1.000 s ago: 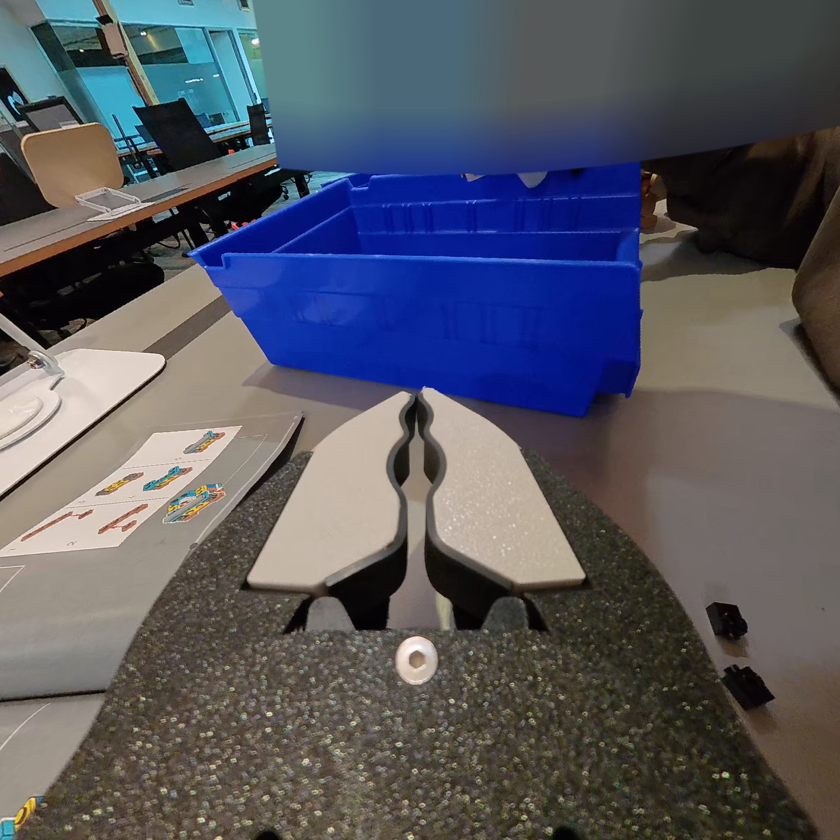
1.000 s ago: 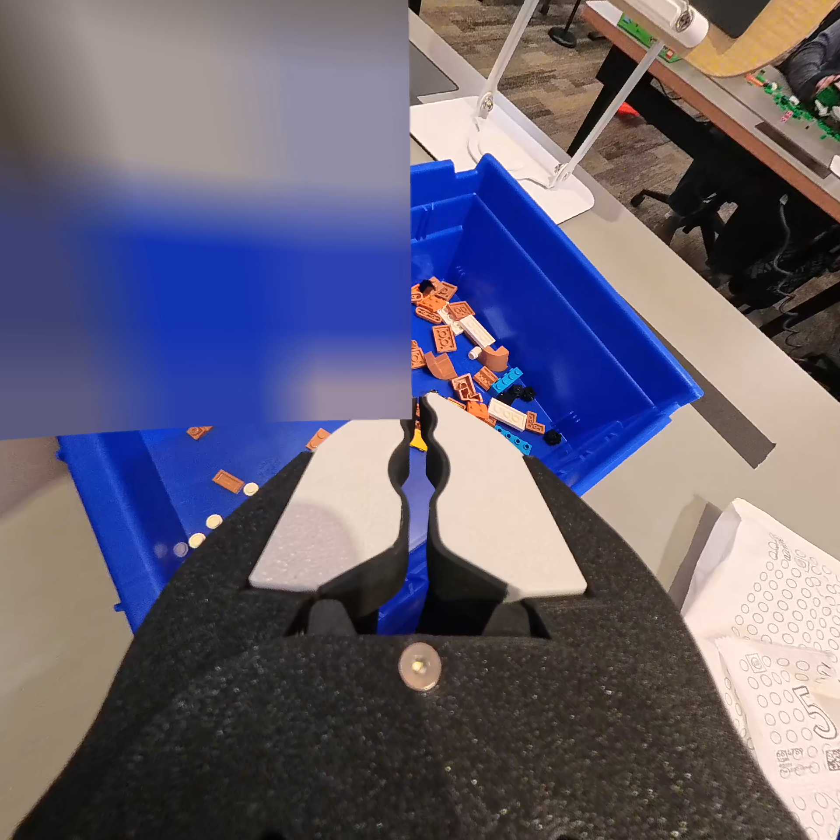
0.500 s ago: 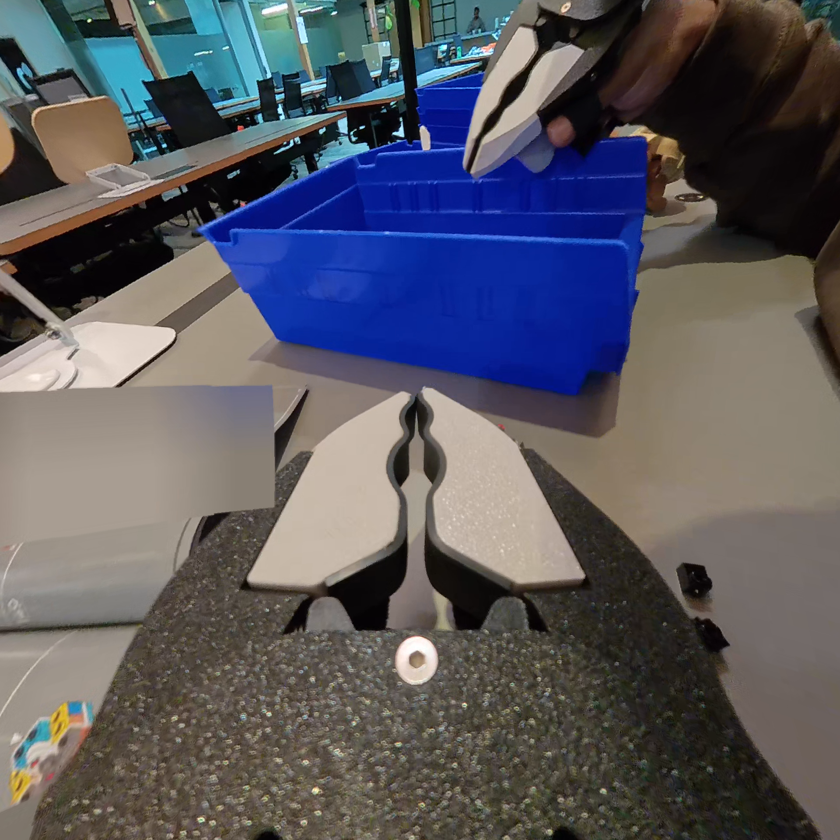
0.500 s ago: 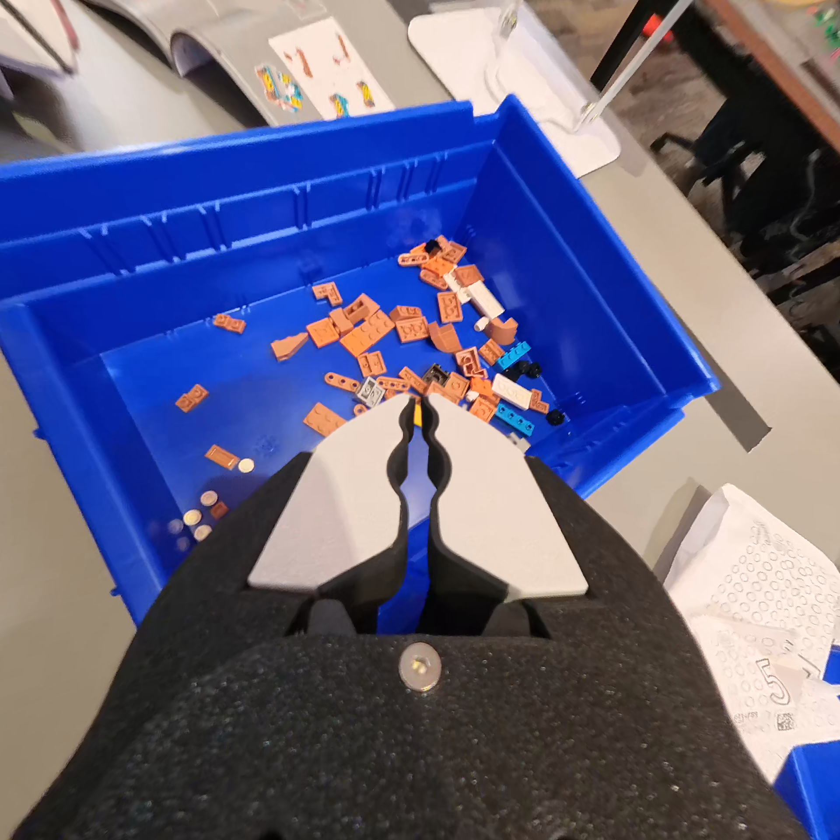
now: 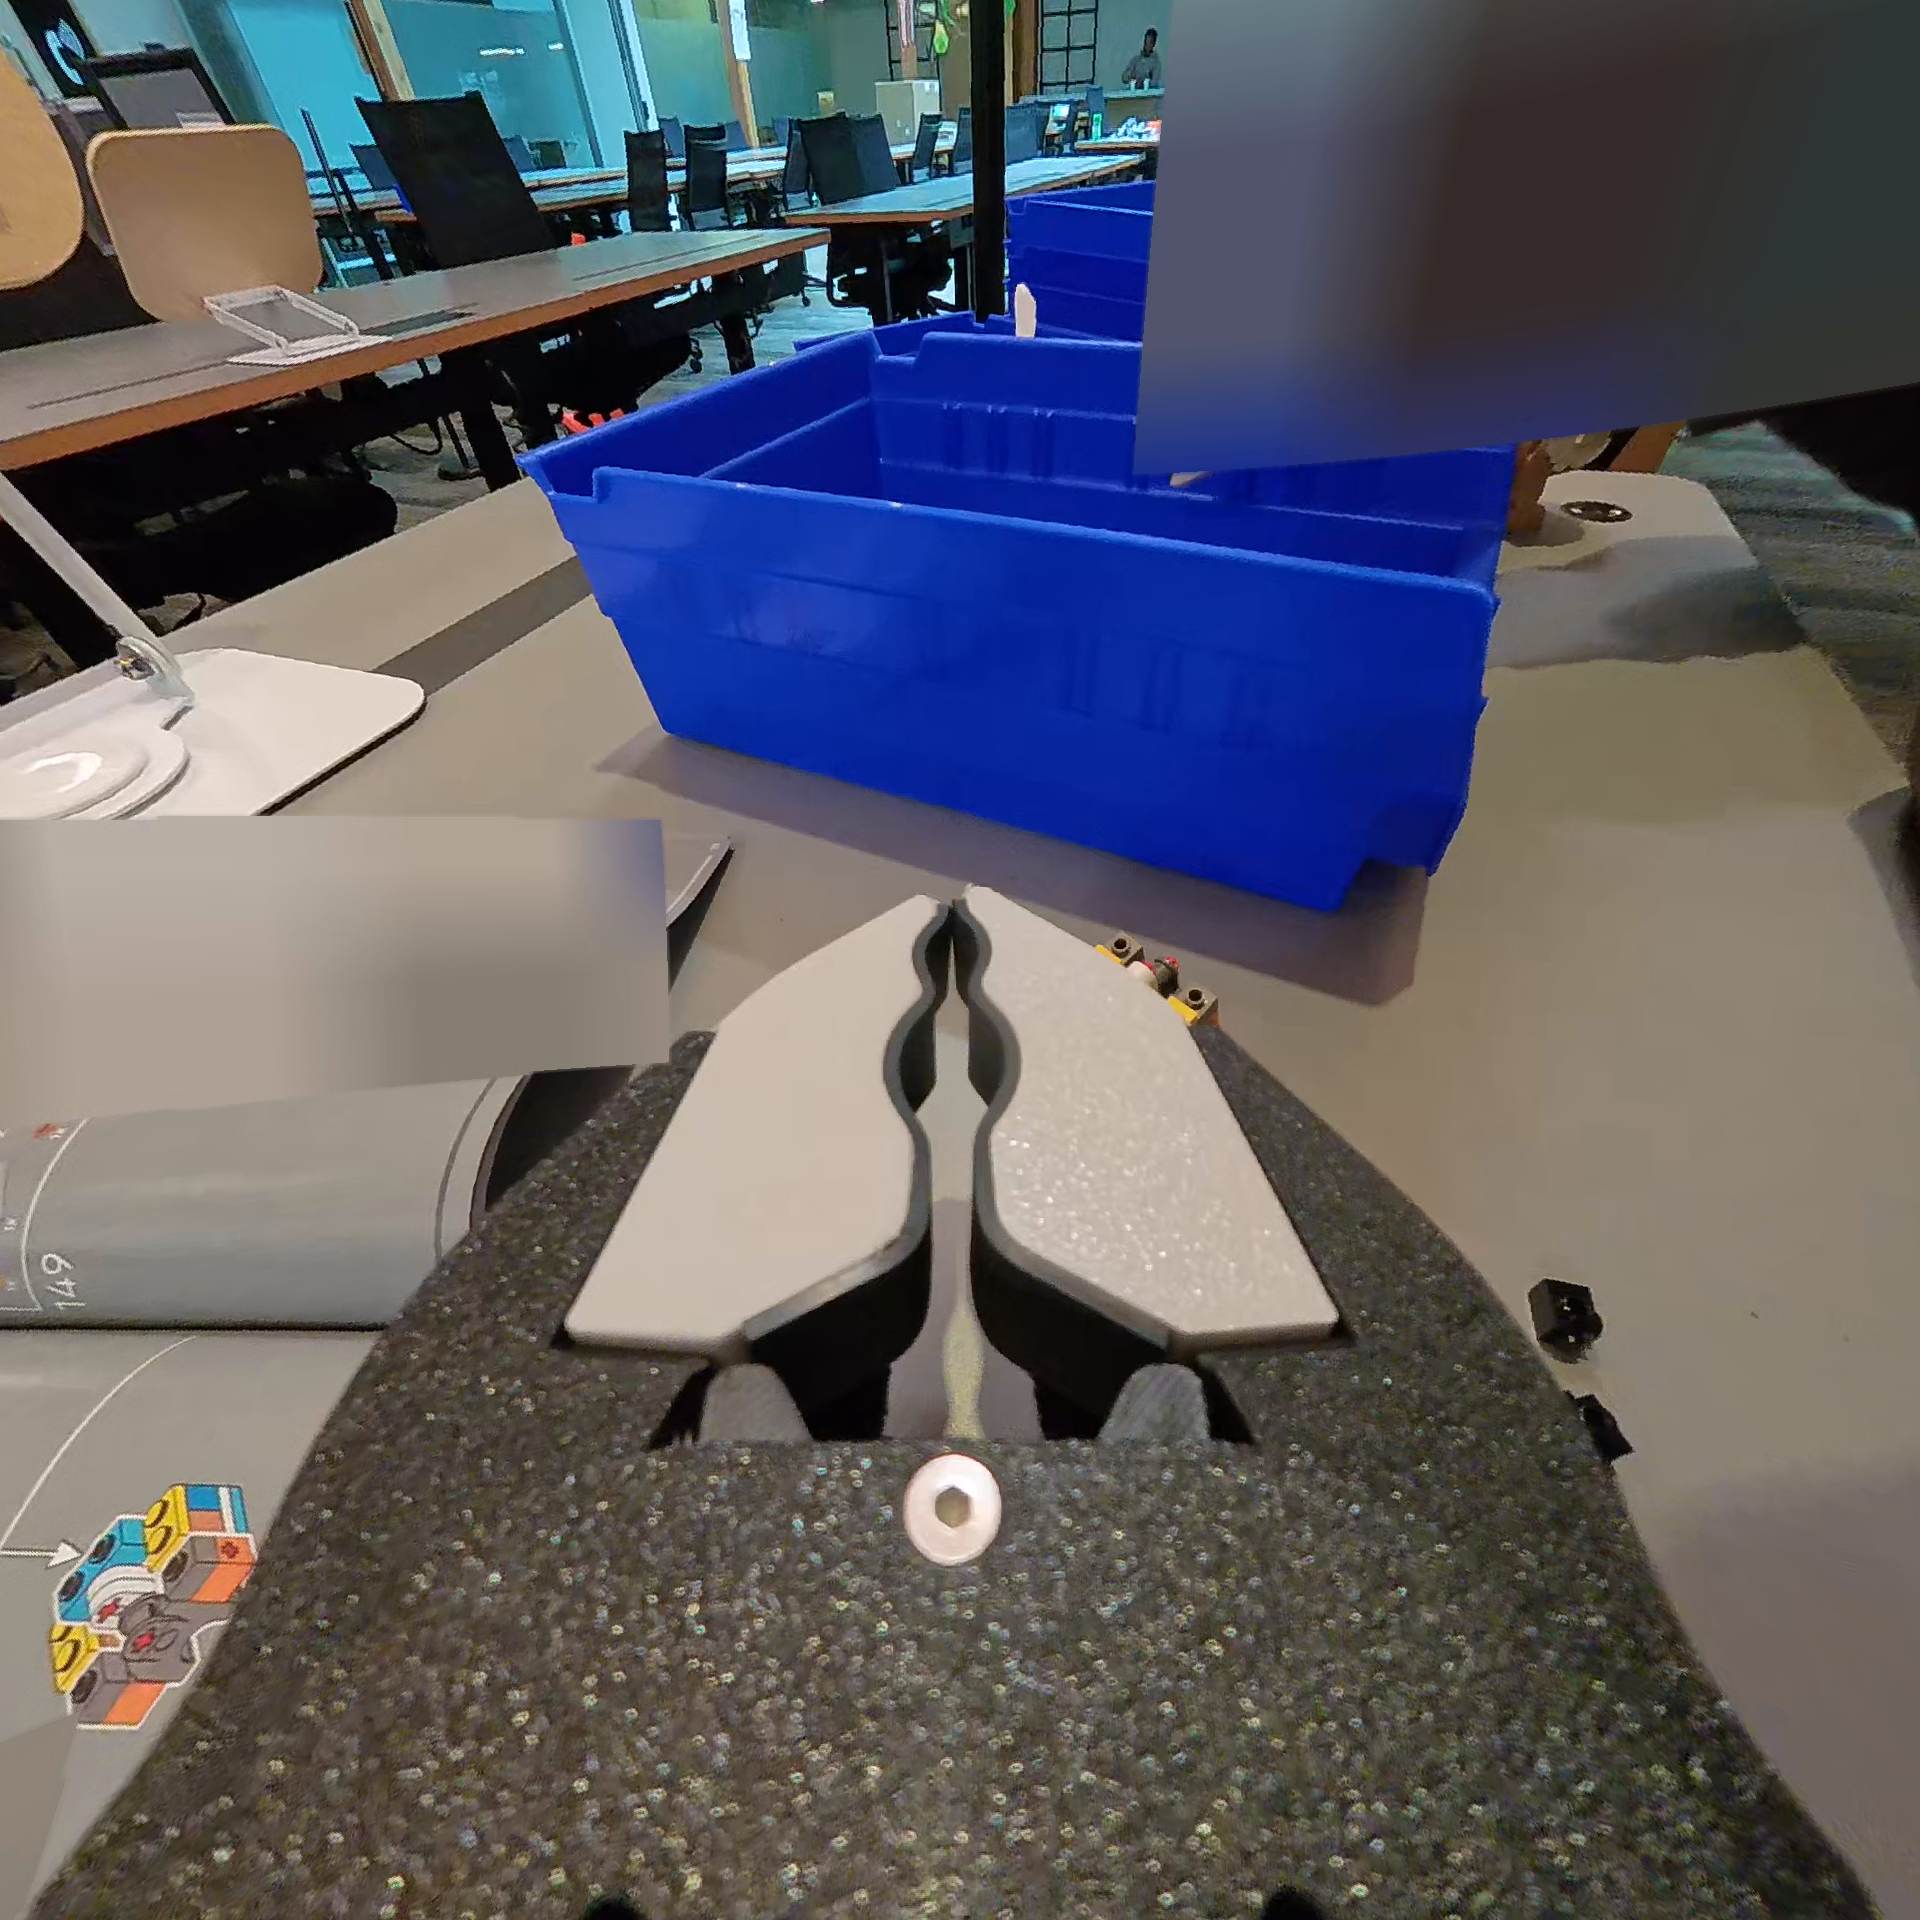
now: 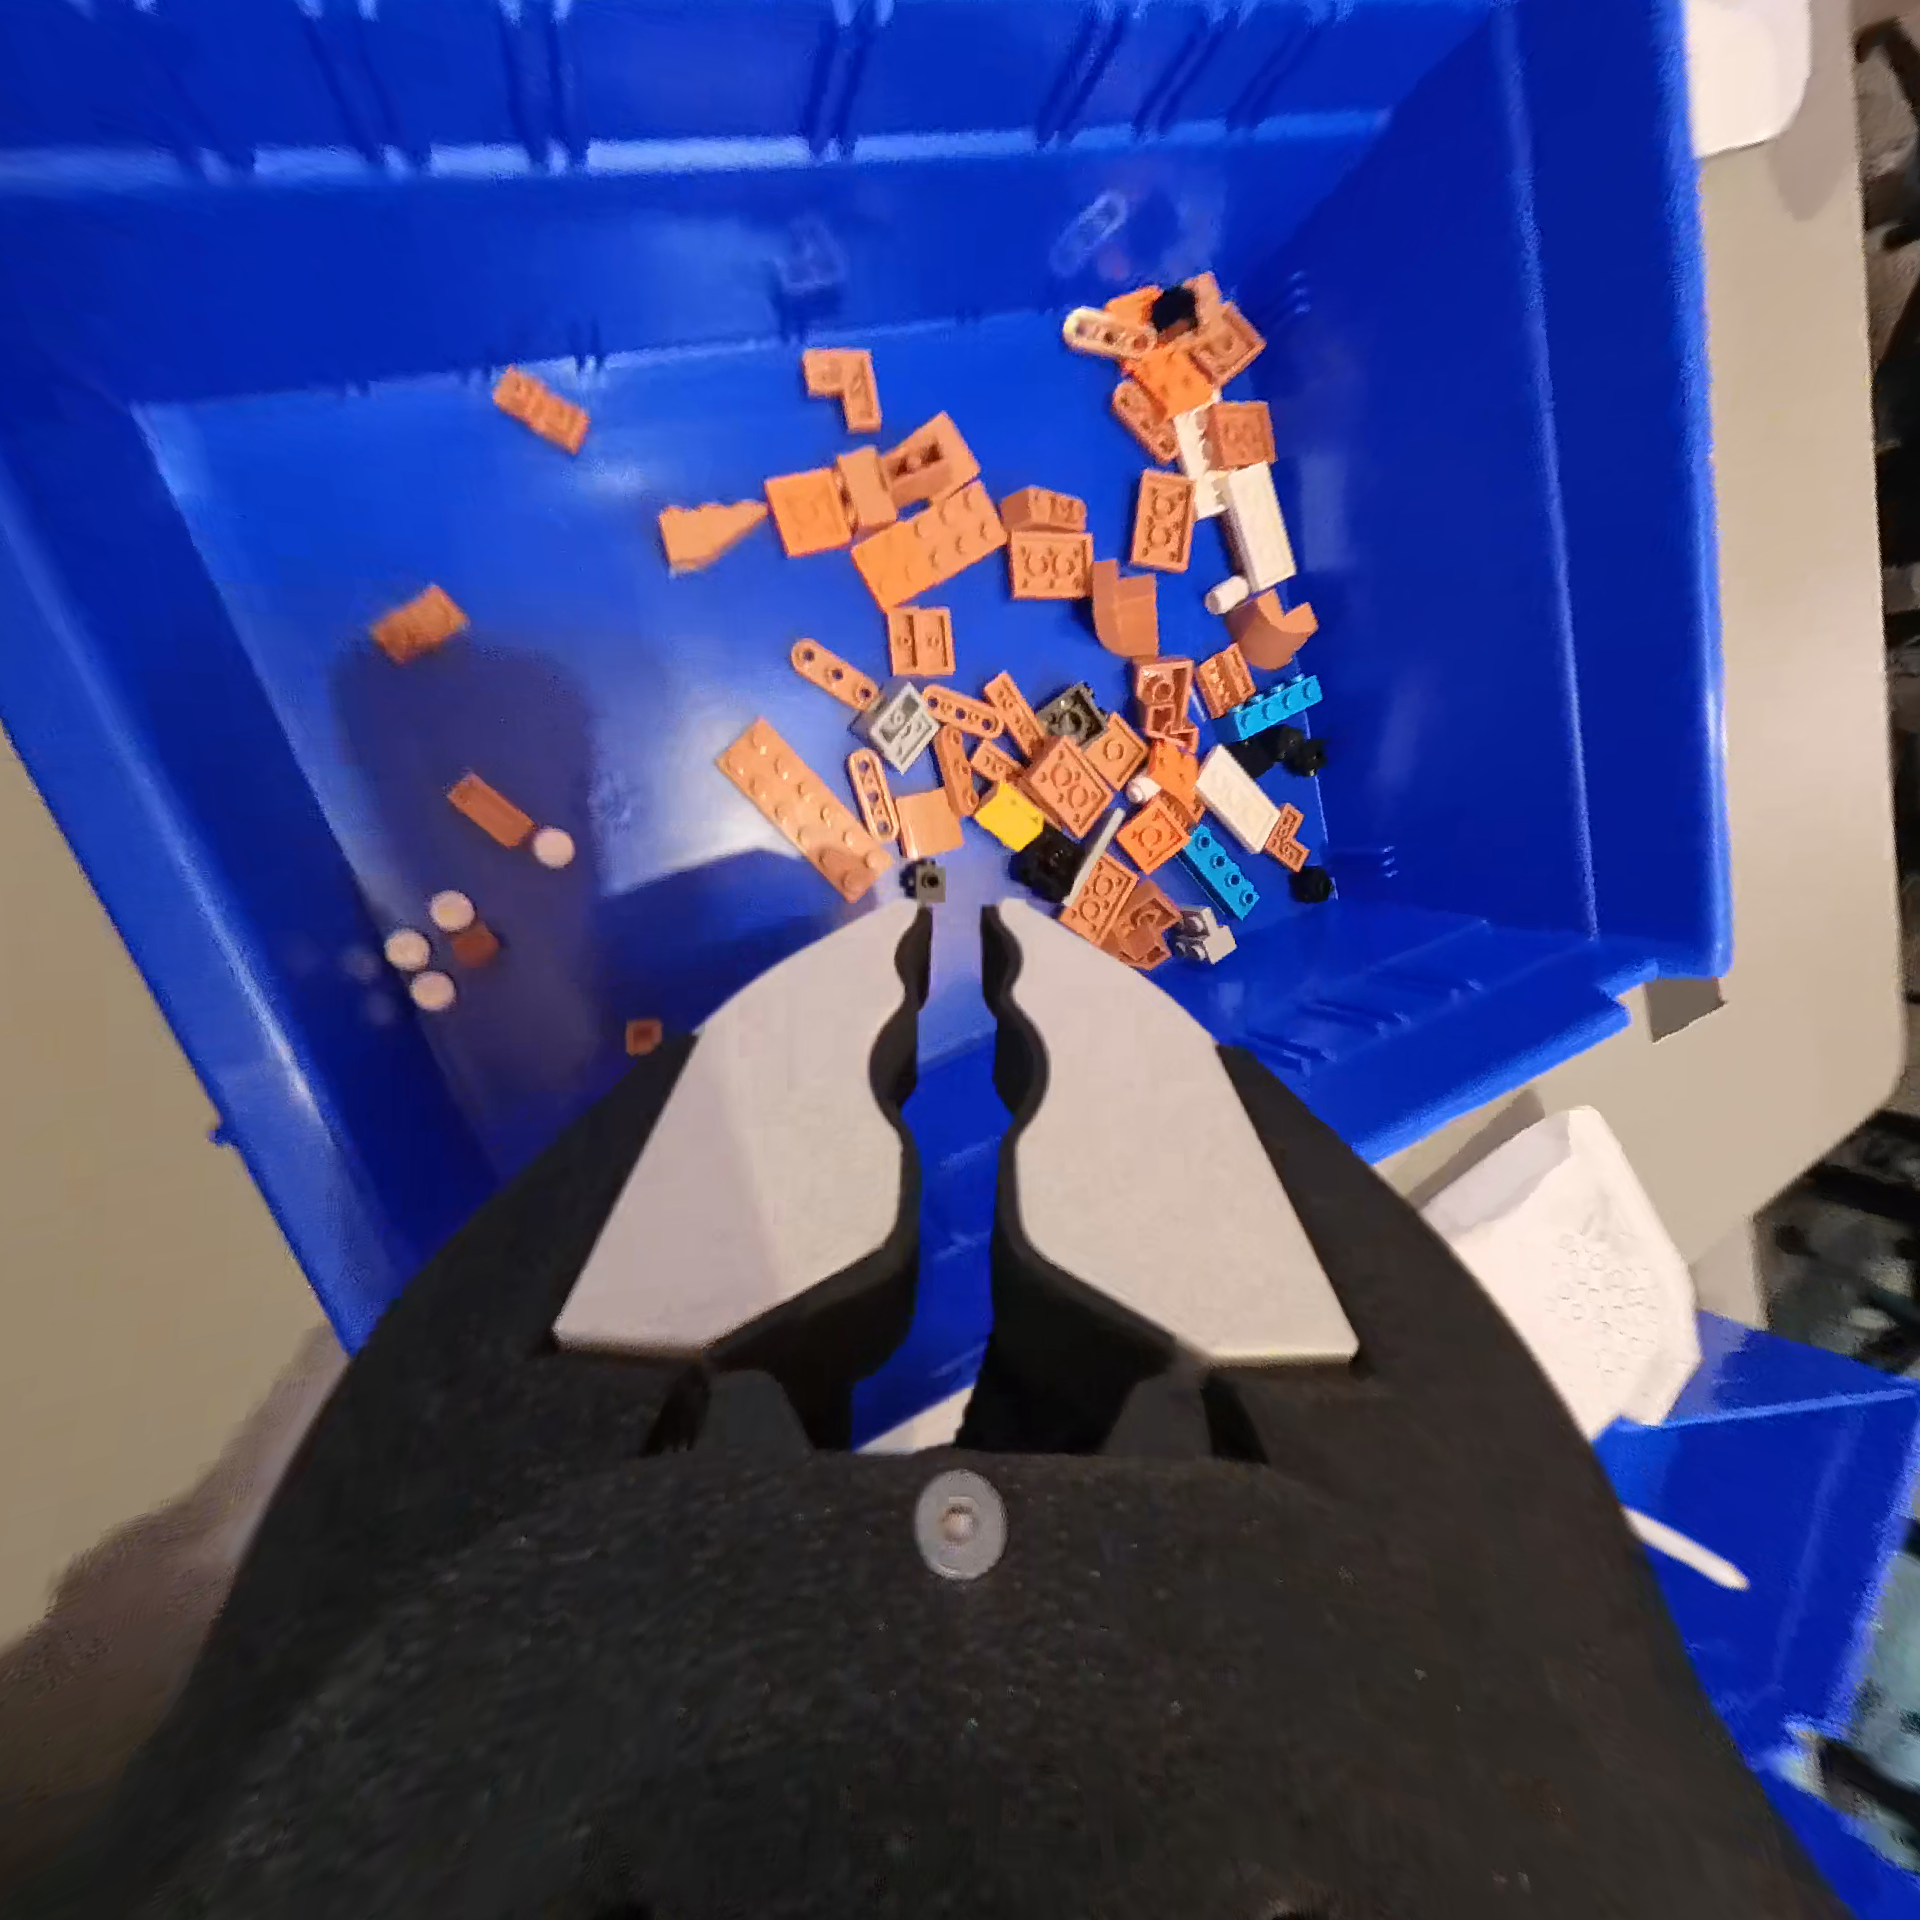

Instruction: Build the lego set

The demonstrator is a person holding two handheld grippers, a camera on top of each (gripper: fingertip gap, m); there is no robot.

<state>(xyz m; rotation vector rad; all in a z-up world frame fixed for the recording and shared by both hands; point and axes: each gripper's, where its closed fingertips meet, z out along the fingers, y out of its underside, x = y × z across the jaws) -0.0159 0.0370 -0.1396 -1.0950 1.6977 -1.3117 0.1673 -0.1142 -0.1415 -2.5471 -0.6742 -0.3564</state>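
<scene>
Over the blue bin [image 6: 1507, 520], the right gripper [image 6: 951, 912] has its fingers slightly parted, a tiny dark piece [image 6: 928, 881] at the left tip; orange lego pieces [image 6: 925, 545] lie below. The left gripper [image 5: 953, 906], fingers pressed together on nothing, hovers above the desk [image 5: 1558, 1091] near a small yellow assembly [image 5: 1158, 977].

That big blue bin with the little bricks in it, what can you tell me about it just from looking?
The blue bin is a glossy, moulded plastic tub with ribbed walls sloping inward and a stepped rim. It sits upright and open-topped on the grey table. Loose bricks lie scattered on its floor, mostly orange ones, with a few white, light blue, black, grey and one yellow, crowded toward one side. The right gripper hangs above it, jaws slightly apart; more blue bins stand behind it.
</scene>
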